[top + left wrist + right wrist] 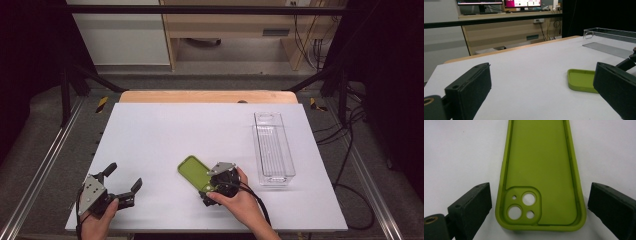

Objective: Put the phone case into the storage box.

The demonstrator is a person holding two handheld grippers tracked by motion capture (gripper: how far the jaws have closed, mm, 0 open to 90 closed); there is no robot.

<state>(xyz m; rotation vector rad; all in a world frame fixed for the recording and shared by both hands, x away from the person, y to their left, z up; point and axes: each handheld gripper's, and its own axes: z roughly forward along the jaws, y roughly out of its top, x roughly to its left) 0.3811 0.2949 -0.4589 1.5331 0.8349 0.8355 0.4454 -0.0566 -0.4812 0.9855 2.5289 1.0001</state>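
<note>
Right gripper [207,192] sits low over the white table [150,135], jaws spread wide and pressing on nothing. Between them, in the right gripper view, lies the green phone case [541,170], flat, open side up, its camera-cutout end nearest my tool and the long body running away ahead. Each jaw stands clear of the case's side wall, with bare table showing in the gaps.

Step in hand, as I judge it: lining up for a grasp across the case's width. Next move calls for lowering until the pads flank the side walls, then closing gently; the case looks soft and shallow, so a pinch too high may slip off the rim or buckle it.

Left gripper [122,182] rests well off to the left of my working tool, jaws open and empty, its hand [97,222] on the table edge. Not in the way.

Further ahead and to the right of the right gripper stands a clear plastic bin [272,147], long and narrow, empty as far as I can see, apart from the case. The table between case and bin is bare.
</note>
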